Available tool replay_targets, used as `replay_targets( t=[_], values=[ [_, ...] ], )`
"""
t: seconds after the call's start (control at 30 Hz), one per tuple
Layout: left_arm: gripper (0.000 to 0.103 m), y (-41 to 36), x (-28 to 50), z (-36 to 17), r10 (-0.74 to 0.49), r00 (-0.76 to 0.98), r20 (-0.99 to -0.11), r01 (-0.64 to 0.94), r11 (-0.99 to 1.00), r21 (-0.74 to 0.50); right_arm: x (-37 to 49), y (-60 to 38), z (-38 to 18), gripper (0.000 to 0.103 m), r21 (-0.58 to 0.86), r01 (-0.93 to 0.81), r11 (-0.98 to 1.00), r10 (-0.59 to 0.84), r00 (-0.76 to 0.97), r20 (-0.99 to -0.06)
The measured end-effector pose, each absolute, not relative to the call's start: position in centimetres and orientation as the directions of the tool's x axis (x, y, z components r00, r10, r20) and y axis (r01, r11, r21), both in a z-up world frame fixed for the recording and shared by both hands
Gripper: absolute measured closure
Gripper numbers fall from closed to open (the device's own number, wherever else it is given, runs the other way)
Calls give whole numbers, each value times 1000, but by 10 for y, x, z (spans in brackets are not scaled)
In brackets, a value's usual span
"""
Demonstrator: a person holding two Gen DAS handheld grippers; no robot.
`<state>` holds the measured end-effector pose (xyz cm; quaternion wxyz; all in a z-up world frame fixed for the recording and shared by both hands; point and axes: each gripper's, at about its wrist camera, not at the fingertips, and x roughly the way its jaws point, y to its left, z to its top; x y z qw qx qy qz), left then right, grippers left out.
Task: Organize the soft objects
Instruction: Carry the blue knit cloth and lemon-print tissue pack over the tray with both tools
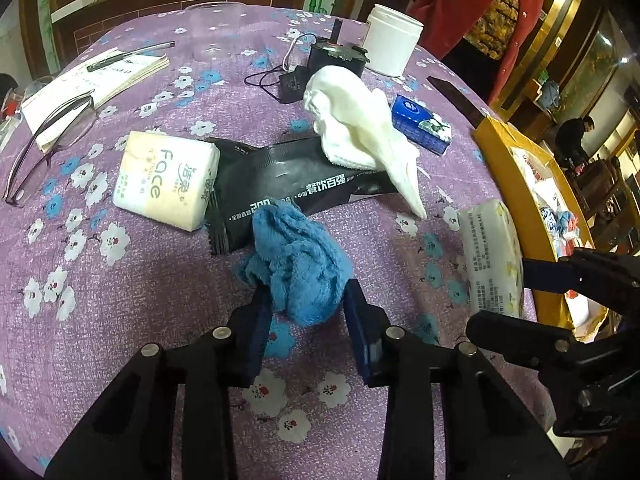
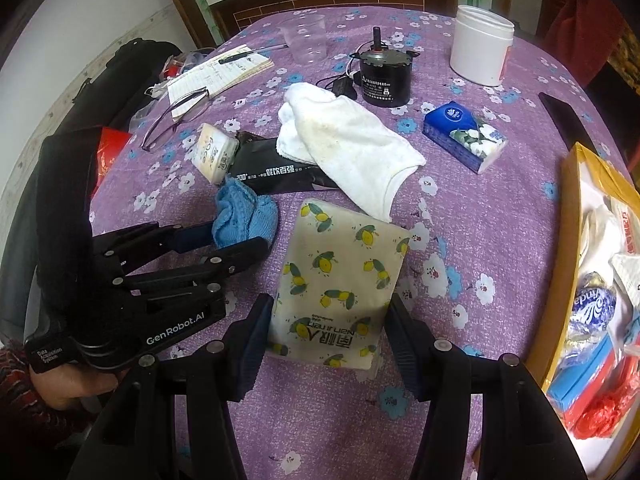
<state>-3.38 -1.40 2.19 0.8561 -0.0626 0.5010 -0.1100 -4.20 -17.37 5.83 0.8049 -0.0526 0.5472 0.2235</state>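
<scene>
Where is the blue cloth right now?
In the left wrist view, the blue cloth sits bunched between the left gripper fingers, touching the black packet, with the lemon-print tissue pack to its right.

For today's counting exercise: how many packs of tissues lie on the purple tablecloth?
3. The cream "Face" pack is at the left by the black pouch; the blue pack lies right of the white cloth; the lemon-print pack sits between the right tool's fingers. The yellow box may hide more.
</scene>
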Motion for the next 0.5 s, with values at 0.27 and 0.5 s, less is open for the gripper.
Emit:
replay_targets(
  t=[0.27,0.5],
  values=[
    [71,-8,-46,34,-268,498,-825,100,962,-252,-40,-175,56,46,167,-432,886,311,286,-906],
    [71,-12,-51,45,-271,509,-817,93,961,-261,-42,-185,59,46,182,-428,885,327,294,-898]
  ],
)
